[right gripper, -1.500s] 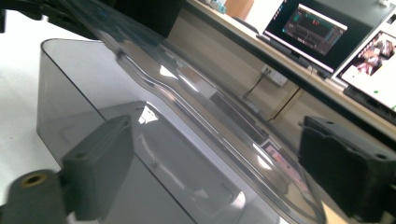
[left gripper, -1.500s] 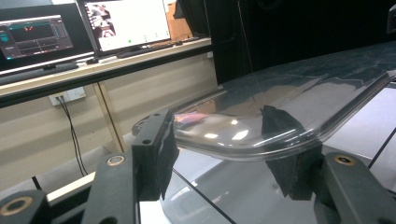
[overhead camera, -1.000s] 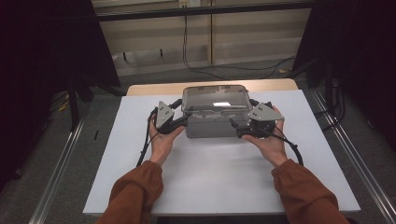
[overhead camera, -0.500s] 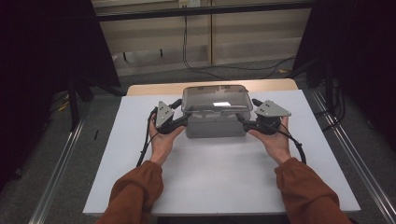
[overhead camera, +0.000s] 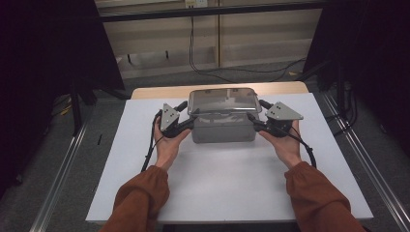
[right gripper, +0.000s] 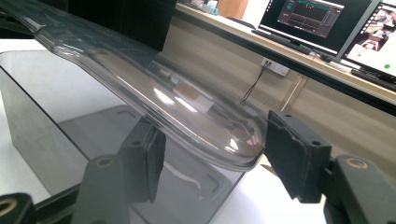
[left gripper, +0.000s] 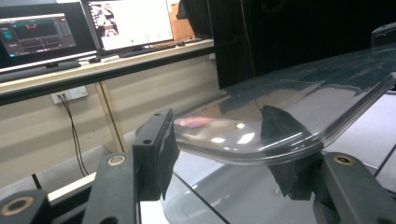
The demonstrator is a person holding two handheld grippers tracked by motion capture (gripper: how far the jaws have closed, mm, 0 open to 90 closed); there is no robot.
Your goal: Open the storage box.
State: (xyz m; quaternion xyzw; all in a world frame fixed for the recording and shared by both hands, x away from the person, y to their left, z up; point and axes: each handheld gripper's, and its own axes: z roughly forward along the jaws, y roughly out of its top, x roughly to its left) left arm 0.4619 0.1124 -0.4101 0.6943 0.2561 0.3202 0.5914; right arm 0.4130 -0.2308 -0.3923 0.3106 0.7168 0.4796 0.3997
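Black jaws of the left gripper stand spread on either side of a clear lid's rounded end — one pad seen through the plastic, the other apart from the rim. Across the box, the right gripper likewise straddles the lid's other end, jaws wide, a gap visible at the right pad. Below sits the grey box, centre of the high view, on a white table. Monitors glow along the upper left of the left gripper view.
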